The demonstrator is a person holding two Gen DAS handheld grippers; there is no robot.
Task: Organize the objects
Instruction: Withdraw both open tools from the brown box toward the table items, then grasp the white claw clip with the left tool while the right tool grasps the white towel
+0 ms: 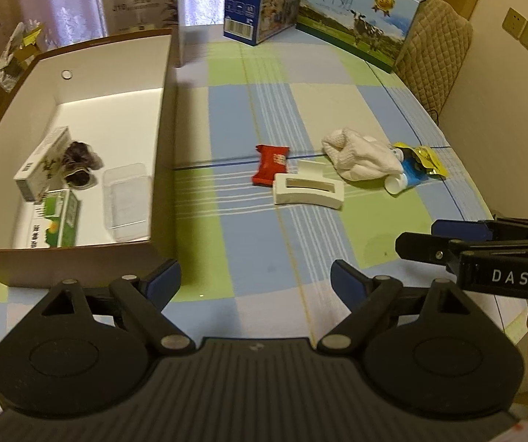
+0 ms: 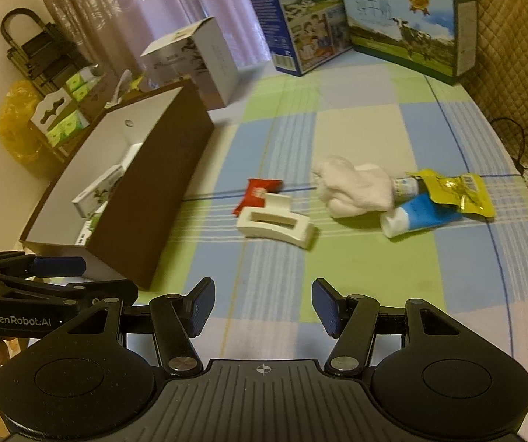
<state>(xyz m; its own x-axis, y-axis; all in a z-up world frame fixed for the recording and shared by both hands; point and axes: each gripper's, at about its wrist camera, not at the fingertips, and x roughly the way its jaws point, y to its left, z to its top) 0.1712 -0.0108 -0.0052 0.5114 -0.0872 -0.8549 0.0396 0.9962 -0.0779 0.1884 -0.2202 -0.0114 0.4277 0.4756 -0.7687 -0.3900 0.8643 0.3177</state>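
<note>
One box, five loose items on the checked cloth, two empty grippers.

Left to right: the box (image 1: 79, 118) holds two cartons, one dark bundle and one clear tray; on the cloth (image 1: 300, 110) lie one red packet (image 1: 269, 165), one white clip (image 1: 308, 188), one white cloth (image 1: 359, 156), one blue tube (image 1: 407, 178), one yellow packet (image 1: 426, 158). Left gripper (image 1: 255, 281) and right gripper (image 2: 263, 307) hover with jaws apart, holding nothing.

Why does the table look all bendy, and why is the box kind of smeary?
Left wrist view: the fisheye lens bows the checked tablecloth edges, and the brown box looks smeared by motion blur; a bright strip of light falls on its inner wall. Right wrist view: the same bending, dark rounded corners, warm dim light, and the white clip and red packet look soft.
</note>
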